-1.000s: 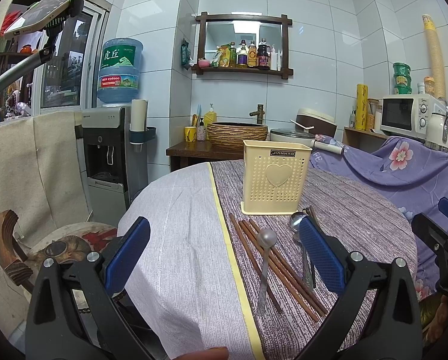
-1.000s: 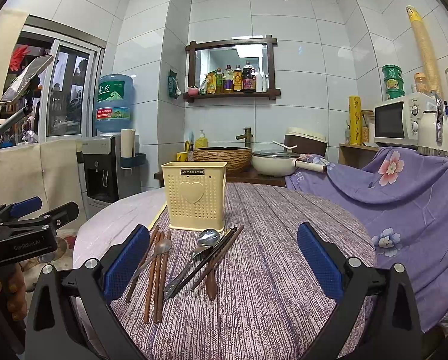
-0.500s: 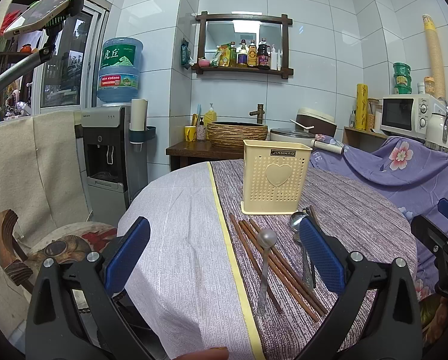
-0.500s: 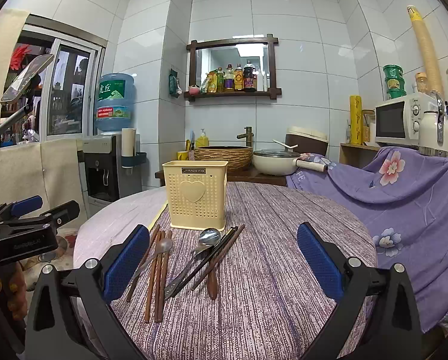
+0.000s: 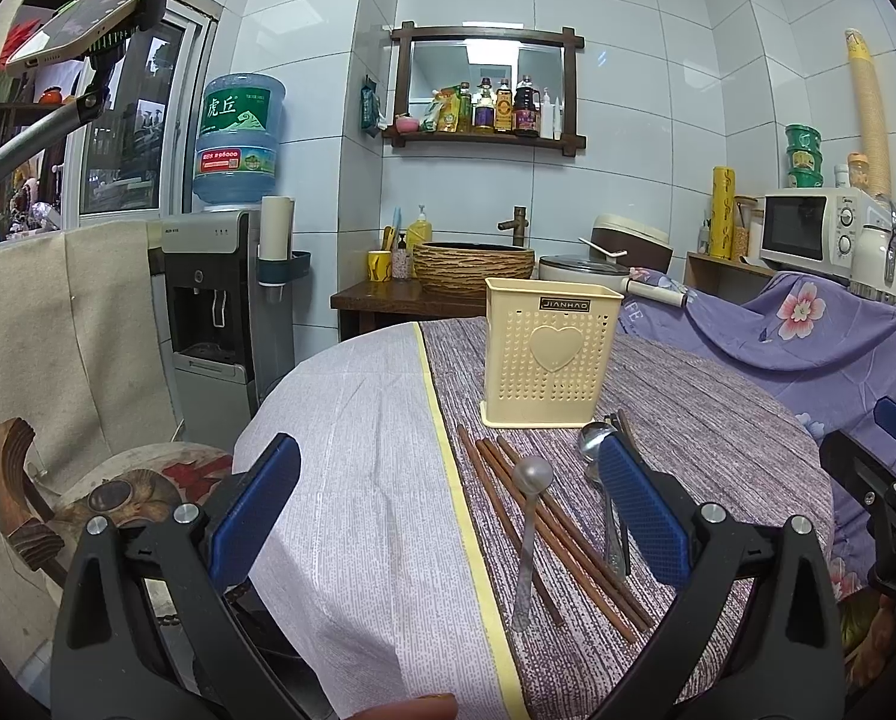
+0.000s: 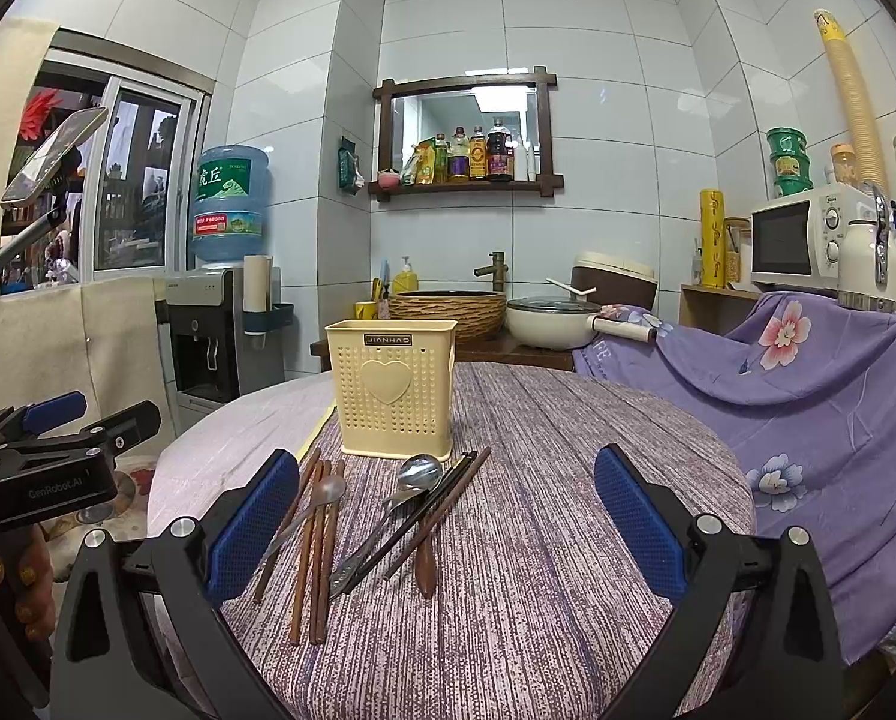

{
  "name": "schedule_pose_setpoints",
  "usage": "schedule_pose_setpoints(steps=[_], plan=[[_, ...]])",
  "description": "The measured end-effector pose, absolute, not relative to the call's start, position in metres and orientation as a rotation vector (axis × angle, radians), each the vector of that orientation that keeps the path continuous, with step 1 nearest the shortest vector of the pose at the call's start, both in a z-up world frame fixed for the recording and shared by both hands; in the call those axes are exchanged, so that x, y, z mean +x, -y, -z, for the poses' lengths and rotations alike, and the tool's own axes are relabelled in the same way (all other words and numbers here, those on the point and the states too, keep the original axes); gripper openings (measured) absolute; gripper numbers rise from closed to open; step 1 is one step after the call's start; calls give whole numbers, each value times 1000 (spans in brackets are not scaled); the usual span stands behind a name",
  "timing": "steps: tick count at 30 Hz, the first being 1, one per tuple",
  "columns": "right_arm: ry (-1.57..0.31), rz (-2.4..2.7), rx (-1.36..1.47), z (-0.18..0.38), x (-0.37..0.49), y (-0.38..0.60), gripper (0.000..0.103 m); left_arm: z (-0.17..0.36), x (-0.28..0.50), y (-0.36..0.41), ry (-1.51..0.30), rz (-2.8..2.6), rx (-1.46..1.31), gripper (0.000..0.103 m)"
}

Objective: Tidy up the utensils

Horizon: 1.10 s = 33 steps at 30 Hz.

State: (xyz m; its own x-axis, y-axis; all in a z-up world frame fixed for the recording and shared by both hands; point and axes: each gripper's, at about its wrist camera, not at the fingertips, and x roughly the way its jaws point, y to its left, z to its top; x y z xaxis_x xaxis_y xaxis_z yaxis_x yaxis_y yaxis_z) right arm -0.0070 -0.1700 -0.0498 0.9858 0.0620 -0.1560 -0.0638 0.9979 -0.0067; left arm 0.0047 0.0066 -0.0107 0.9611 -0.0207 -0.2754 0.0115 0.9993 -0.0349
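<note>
Both grippers hung above the near edge of the round table (image 6: pixel 568 540), each with its blue-padded jaws spread wide and nothing between them. The left gripper (image 5: pixel 448 510) sat over the seam where the pale cloth (image 5: pixel 358 450) met the purple striped cloth (image 5: pixel 718 438); the right gripper (image 6: pixel 448 522) faced the utensils head-on. In the right wrist view the left gripper (image 6: pixel 82 420) also showed at the left edge, held by a hand (image 6: pixel 22 594).

The cream utensil holder (image 6: pixel 391 387) stood upright on the striped cloth at the far side of the utensils, its heart-embossed face towards the cameras, and looked empty from this angle. Just in front of it the utensils lay flat on the cloth. To the left lay a bundle of brown chopsticks (image 6: pixel 316 552) with a small steel spoon (image 6: pixel 322 498) resting across them, bowl at the far end. To the right lay a larger steel spoon (image 6: pixel 418 474), its bowl close to the holder's base, beside dark chopsticks (image 6: pixel 430 510) angled towards the near left, and a brown wooden utensil (image 6: pixel 425 564) whose far end I could not make out

A purple floral sheet (image 6: pixel 808 396) draped the furniture at the right
</note>
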Motion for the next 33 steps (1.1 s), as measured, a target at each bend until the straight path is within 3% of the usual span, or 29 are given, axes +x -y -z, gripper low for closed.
schedule_pose_setpoints(steps=[11,33], plan=[[-199,-35,-11,53,1,179,97,17,21,-8,-340,20,-18,98],[-498,-48,33,66,92,206,97,50,112,-22,-565,55,-6,98]])
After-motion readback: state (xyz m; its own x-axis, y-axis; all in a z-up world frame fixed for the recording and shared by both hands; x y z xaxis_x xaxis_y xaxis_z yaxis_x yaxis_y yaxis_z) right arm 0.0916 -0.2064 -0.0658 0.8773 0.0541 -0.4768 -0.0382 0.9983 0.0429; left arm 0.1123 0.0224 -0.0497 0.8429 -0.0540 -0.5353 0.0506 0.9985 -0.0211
